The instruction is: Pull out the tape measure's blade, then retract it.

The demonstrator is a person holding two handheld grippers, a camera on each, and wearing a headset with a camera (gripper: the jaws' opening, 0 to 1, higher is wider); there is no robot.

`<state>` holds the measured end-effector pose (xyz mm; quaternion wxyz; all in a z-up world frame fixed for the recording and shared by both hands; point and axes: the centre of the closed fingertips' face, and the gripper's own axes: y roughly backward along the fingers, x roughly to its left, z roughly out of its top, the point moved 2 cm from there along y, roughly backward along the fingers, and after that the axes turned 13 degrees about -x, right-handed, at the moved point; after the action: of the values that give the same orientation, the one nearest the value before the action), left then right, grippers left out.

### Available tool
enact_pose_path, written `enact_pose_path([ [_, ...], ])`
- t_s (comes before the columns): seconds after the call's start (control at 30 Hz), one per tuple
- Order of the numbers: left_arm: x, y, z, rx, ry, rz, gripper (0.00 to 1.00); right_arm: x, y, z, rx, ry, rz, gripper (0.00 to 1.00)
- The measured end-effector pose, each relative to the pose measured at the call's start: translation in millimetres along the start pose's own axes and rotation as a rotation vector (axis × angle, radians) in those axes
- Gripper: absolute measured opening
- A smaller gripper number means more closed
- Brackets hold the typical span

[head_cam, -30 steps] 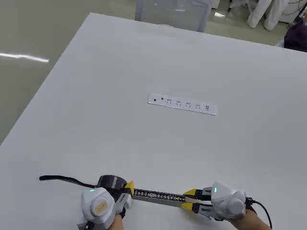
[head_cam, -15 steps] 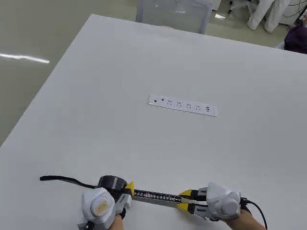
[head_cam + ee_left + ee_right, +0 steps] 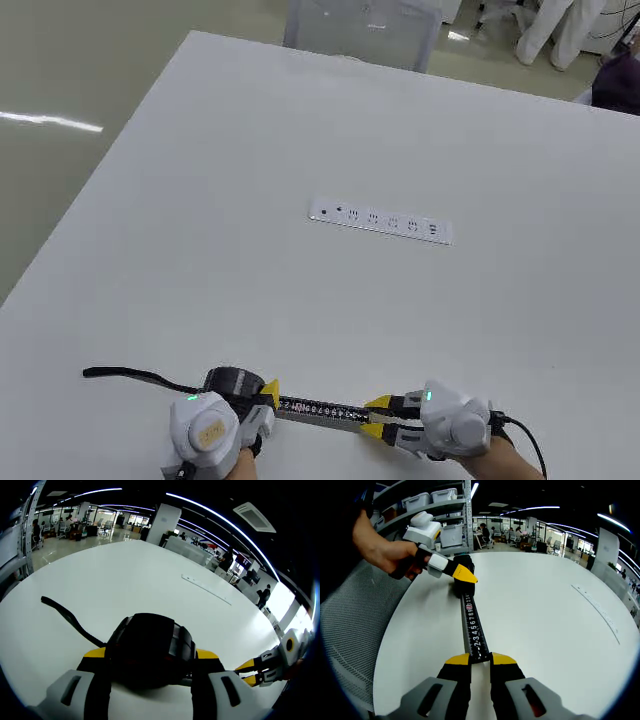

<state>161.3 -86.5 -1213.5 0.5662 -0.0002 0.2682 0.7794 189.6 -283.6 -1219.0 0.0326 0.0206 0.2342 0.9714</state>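
Note:
A black tape measure case [image 3: 236, 384] lies on the white table near its front edge, and my left gripper [image 3: 268, 397] is shut on it. In the left gripper view the case [image 3: 150, 647] sits between the yellow-tipped jaws. Its dark numbered blade [image 3: 320, 409] runs right to my right gripper [image 3: 376, 417], which is shut on the blade's end. The right gripper view shows the blade [image 3: 473, 630] stretching from my right gripper [image 3: 480, 658] back to the case [image 3: 462, 575]. A black wrist strap [image 3: 125, 374] trails left from the case.
A white power strip [image 3: 380, 218] lies flat at the middle of the table [image 3: 300, 130]. The table's left edge drops to a glossy floor [image 3: 60, 110]. A chair back [image 3: 360, 25] stands beyond the far edge, and people stand at the far right.
My right gripper has moved left toward the case with the blade's end in it, so less blade is out. The left gripper and case have stayed put.

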Motion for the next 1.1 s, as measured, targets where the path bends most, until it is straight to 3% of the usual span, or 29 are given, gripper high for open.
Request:
enact_pose_path([
  [1.1,0.6,0.4,1.2,0.012,0.024,-0.007,0.62,7.1,-37.5,17.8,-0.036,0.004,0.03,0.12],
])
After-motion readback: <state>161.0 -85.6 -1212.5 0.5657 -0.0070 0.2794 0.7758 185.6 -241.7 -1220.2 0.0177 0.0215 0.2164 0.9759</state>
